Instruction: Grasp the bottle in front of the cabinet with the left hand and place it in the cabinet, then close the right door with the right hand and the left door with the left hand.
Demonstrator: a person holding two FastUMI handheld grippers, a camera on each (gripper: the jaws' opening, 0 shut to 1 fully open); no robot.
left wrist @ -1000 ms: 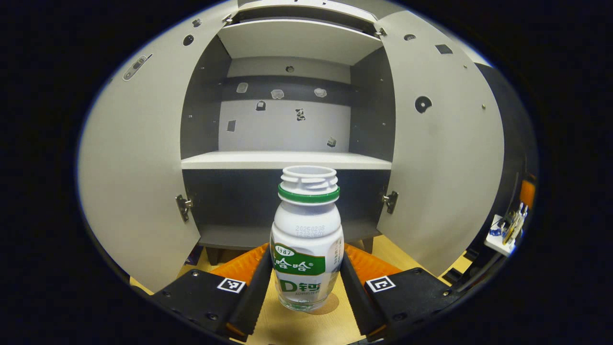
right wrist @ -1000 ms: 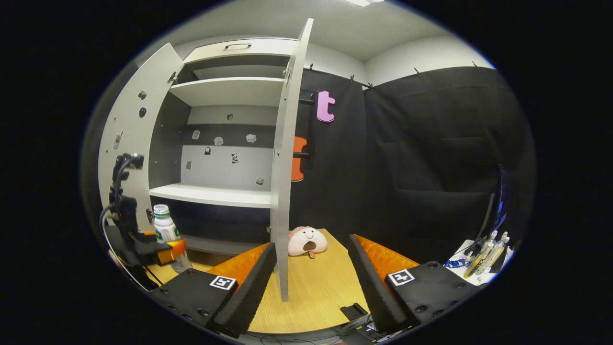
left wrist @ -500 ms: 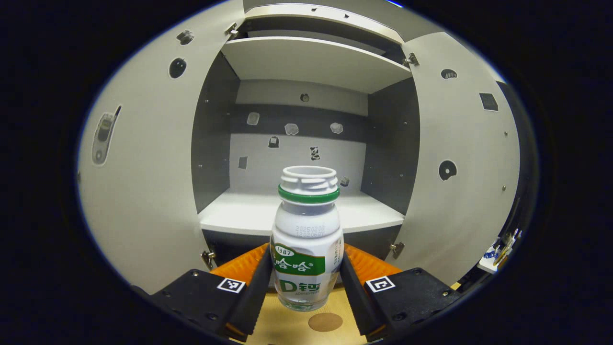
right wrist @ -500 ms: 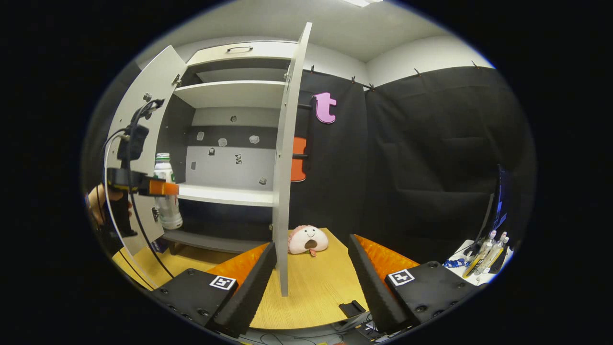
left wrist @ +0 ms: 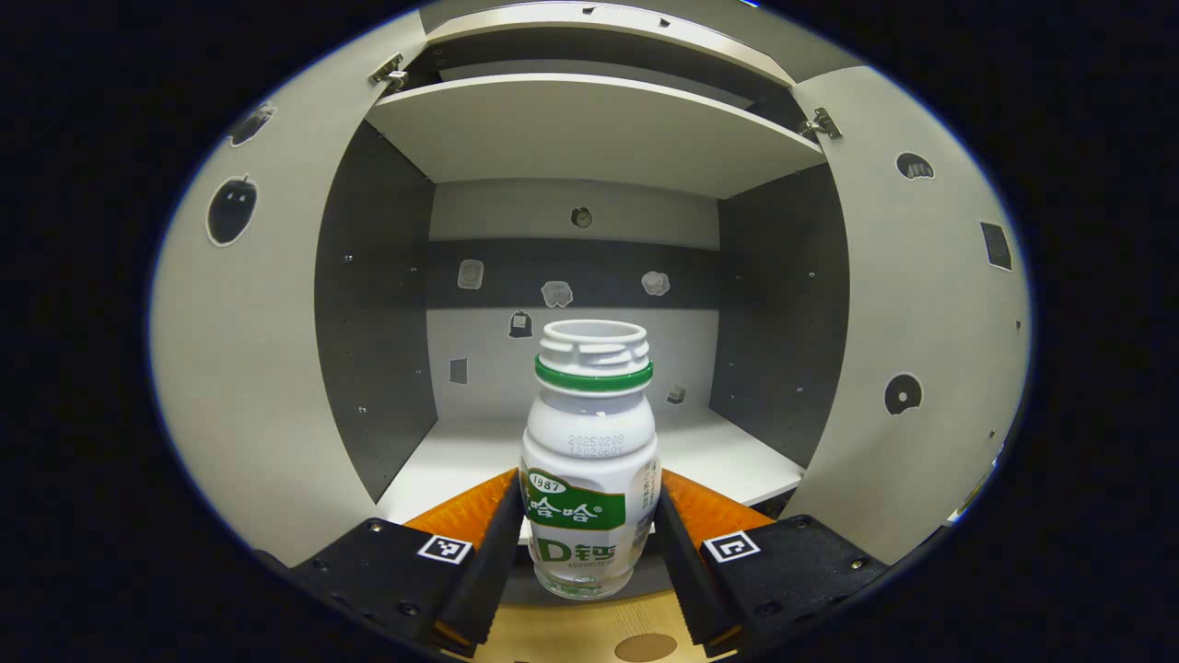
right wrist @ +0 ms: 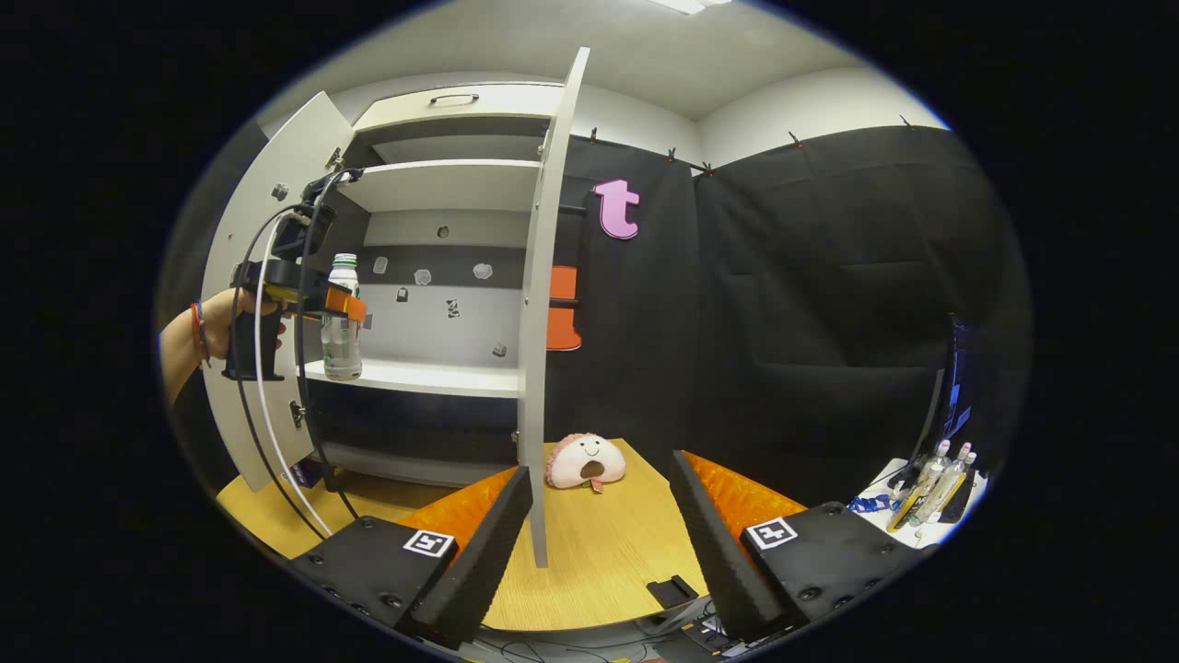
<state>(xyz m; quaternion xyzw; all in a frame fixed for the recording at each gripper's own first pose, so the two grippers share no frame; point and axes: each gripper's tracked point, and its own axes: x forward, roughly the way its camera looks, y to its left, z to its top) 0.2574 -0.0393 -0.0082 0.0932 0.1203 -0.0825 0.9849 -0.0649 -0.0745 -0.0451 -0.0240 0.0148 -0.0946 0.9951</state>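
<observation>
A white plastic bottle [left wrist: 589, 460] with a green label and open neck stands upright between the fingers of my left gripper [left wrist: 586, 552], which is shut on it. I hold it in the air just before the cabinet's white middle shelf [left wrist: 718, 460]. In the right gripper view the bottle [right wrist: 342, 322] hangs above the shelf's [right wrist: 433, 376] front edge, held by the left gripper [right wrist: 343, 308] in a person's hand [right wrist: 216, 322]. The left door [right wrist: 262, 276] and the right door [right wrist: 539, 313] stand wide. My right gripper [right wrist: 599, 543] is open over the wooden table, with the right door's edge just ahead between its fingers.
A pink plush toy [right wrist: 585, 460] lies on the wooden table [right wrist: 599, 552] beside the right door. A small black part [right wrist: 671, 589] sits at the table's near edge. Bottles and clutter [right wrist: 930, 483] stand at the far right. Cables [right wrist: 276, 433] hang from the left gripper.
My left gripper has lifted the bottle from table level up to the middle shelf and moved closer to the cabinet. The right gripper has barely moved.
</observation>
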